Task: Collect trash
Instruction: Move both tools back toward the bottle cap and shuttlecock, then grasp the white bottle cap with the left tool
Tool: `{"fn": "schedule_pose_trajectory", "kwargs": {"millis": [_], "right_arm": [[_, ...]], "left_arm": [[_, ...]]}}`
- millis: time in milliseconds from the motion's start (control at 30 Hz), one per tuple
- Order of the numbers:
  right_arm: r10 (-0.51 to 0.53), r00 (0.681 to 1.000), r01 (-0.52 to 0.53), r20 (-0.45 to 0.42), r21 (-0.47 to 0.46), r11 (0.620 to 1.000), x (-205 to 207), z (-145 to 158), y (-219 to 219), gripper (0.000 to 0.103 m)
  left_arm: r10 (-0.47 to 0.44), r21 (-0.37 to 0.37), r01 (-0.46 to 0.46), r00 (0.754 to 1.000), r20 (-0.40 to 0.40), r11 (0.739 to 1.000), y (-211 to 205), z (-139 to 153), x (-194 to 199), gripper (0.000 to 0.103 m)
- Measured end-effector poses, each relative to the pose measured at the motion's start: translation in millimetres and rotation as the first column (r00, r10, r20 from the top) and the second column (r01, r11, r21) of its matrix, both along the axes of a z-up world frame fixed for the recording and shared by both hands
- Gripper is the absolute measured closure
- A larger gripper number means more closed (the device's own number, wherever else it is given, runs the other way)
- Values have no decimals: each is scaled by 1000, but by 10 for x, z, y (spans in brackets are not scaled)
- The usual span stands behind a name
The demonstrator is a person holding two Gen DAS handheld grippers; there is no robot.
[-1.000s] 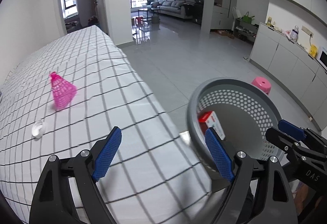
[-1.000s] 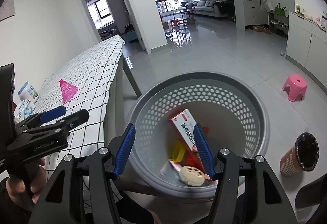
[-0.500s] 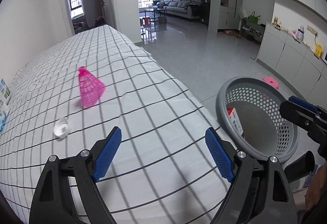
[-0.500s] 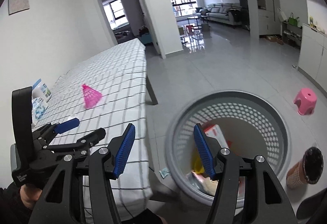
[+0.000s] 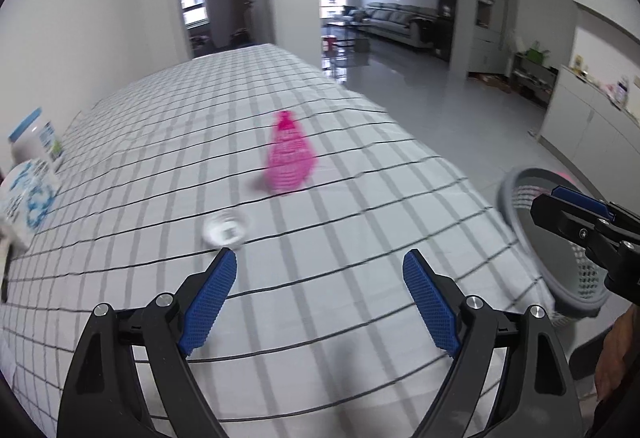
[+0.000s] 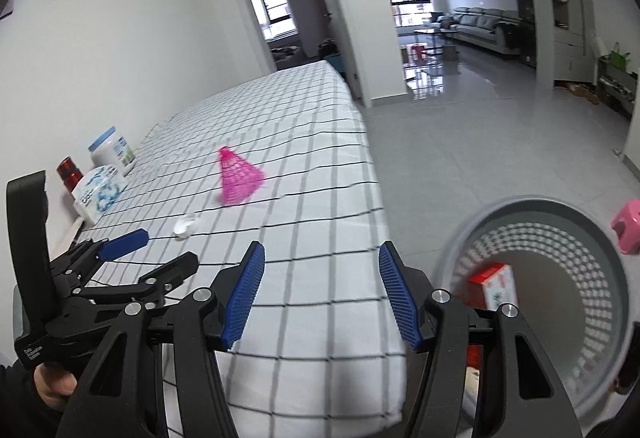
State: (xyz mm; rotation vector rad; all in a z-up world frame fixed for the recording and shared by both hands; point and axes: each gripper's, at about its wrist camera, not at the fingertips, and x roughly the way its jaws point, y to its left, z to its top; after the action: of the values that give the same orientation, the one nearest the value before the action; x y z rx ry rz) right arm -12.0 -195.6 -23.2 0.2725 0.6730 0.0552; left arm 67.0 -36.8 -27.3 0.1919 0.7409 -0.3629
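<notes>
Both grippers swung from basket toward table | left gripper (image 5: 318, 302) wide, empty | right gripper (image 6: 322, 294) wide, empty | pink net cone (image 5: 289, 158) at 12 o'clock, white cap (image 5: 225, 228) at 11, both uncollected | basket (image 6: 560, 214) at 3 o'clock holds box, part done

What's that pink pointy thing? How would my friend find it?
Look at the long table with the checked cloth. Near its middle stands a pink mesh cone, point upward. It is the only bright pink thing there; the small white lid nearby is flat and pale.
</notes>
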Motion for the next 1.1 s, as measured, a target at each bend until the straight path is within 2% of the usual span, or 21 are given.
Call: {"fn": "schedule_pose_trajectory", "kwargs": {"millis": [267, 467, 633, 900, 1033, 1100], "right_arm": [[88, 996, -88, -12, 0, 996, 334, -88, 329, 46], [128, 992, -128, -15, 6, 992, 504, -94, 475, 46], [137, 990, -137, -17, 2, 991, 557, -95, 517, 46], [128, 992, -128, -21, 5, 992, 605, -100, 506, 46], [125, 992, -125, -25, 8, 992, 604, -114, 514, 46], [123, 992, -123, -28, 7, 992, 609, -122, 525, 46]], "left_arm": [[134, 21, -134, 990, -41, 991, 514, -87, 191, 19], [181, 10, -181, 975, -128, 983, 697, -246, 431, 18], [208, 18, -208, 961, -180, 978, 677, -357, 702, 18], [219, 26, -218, 957, -189, 976, 526, -441, 942, 18], [211, 35, -208, 958, -193, 977, 445, -456, 1025, 25], [199, 32, -197, 963, -183, 980, 416, -445, 1018, 38]]}}
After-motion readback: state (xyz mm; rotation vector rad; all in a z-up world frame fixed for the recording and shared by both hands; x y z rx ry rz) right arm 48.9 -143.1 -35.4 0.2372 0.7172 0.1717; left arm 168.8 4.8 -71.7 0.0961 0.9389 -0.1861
